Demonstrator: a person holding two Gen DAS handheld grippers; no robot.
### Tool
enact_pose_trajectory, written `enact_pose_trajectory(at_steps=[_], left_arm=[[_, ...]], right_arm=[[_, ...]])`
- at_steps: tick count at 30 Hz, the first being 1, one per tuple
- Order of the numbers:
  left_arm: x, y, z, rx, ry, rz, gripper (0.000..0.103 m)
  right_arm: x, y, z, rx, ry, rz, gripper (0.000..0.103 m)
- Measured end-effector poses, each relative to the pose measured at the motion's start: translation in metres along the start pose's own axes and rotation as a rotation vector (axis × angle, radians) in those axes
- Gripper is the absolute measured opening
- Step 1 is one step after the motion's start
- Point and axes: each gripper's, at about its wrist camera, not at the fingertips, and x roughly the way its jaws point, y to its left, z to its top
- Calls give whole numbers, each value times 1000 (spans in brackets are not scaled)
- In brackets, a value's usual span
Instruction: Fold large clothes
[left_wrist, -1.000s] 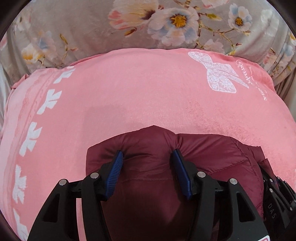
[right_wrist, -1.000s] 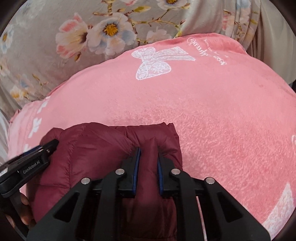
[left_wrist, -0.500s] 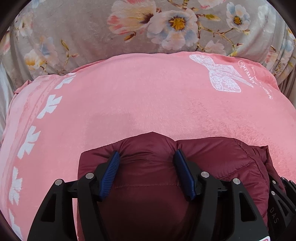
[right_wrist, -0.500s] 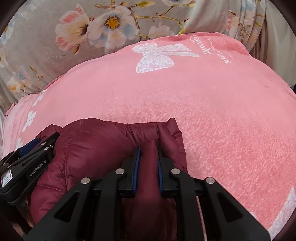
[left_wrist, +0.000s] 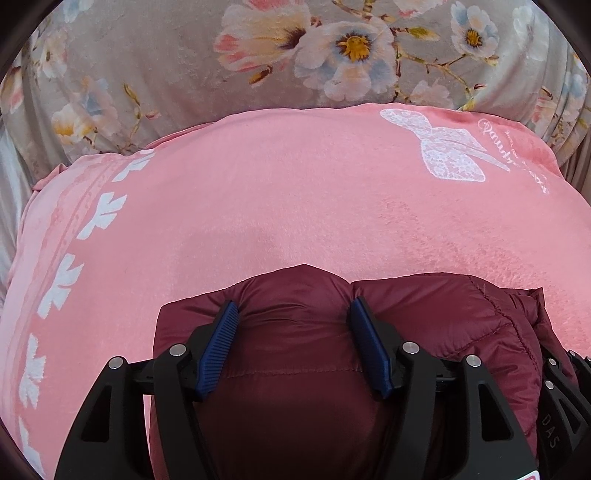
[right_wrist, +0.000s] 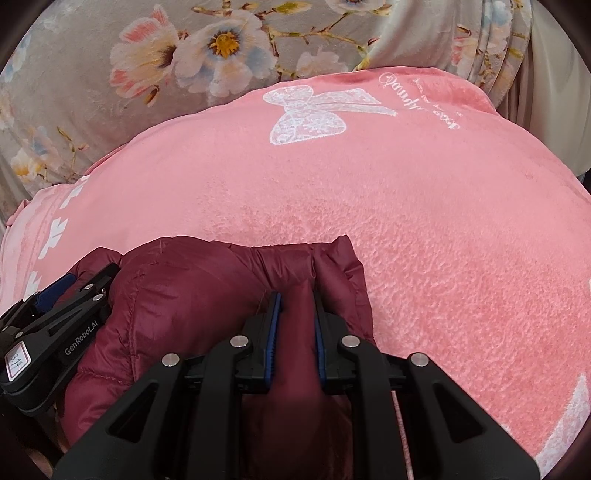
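Maroon quilted puffer jacket (left_wrist: 424, 325) lies bunched on pink plush blanket (left_wrist: 277, 206); left tool (left_wrist: 293, 317) and right tool (right_wrist: 295, 306) each pinch padding; keep both lifts level.

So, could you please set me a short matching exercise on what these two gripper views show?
Things:
1. jacket
2. blanket
3. left gripper
4. right gripper

Descriptions:
A. pink, with a white bow printed on it
B. jaws set wide across a puffy fold
C. dark red and quilted, lying on the blanket
D. jaws pinched close on a narrow ridge of fabric

Pairs: 1-C, 2-A, 3-B, 4-D
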Motion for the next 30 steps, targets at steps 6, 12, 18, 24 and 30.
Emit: enact_pose_trajectory(at_steps=[6, 12, 18, 24, 30], left_arm=[[1, -2, -1, 7, -12, 13, 61], [2, -4, -1, 18, -9, 38, 62], [-25, 3, -5, 70, 22, 41, 64], [-108, 11, -55, 122, 37, 0, 64], [-117, 17, -109, 15, 143, -52, 64]], right_arm=[[1, 0, 0, -1, 0, 0, 14], [1, -2, 1, 8, 2, 12, 14], [-30, -13, -2, 7, 9, 31, 17], [-130, -20, -56, -95, 11, 86, 20], [-125, -29, -121, -100, 136, 97, 21]])
